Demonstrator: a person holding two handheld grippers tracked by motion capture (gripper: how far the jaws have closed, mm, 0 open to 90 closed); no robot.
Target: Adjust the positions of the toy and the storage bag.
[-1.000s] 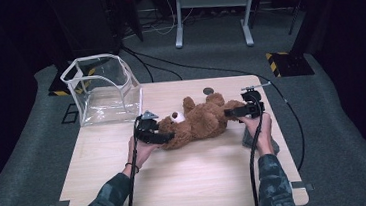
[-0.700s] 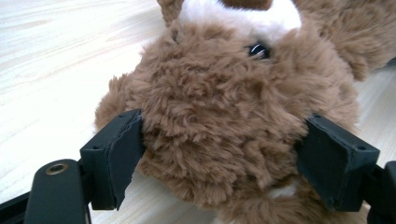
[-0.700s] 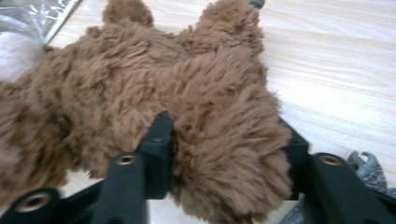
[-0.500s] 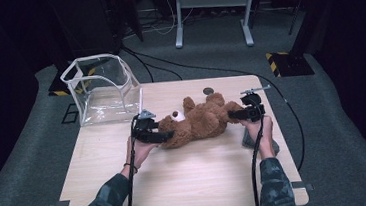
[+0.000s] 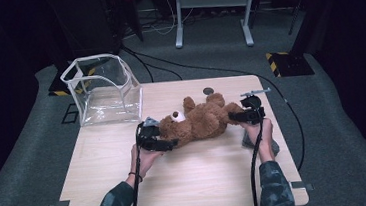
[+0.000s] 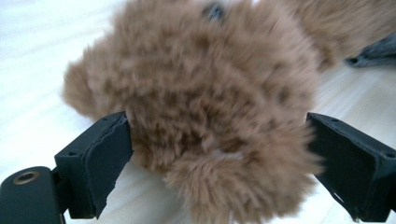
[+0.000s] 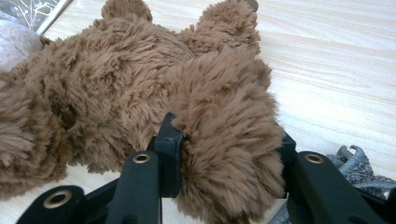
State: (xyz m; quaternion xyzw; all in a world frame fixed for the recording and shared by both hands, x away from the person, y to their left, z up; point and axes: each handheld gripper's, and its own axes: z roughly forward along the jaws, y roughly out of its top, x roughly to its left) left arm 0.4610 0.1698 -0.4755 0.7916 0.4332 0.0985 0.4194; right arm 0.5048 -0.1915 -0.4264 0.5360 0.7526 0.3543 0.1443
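High view: on the wooden table (image 5: pixel 193 182) a brown teddy bear (image 5: pixel 200 123) lies mid-table, right of the clear plastic box (image 5: pixel 103 90). The left gripper (image 5: pixel 166 140) has just been opening; its jaws stand wide around the bear's head. The right gripper (image 5: pixel 233 117) pinches a leg.

The near half of the surface (image 5: pixel 188 183) lies bare, with open room for either tool. Farther back, the teddy bear (image 5: pixel 200 124) spans the middle, a clear box (image 5: pixel 102 90) blocks the far left corner, and a grey cloth (image 5: pixel 275 147) sits near the right edge.
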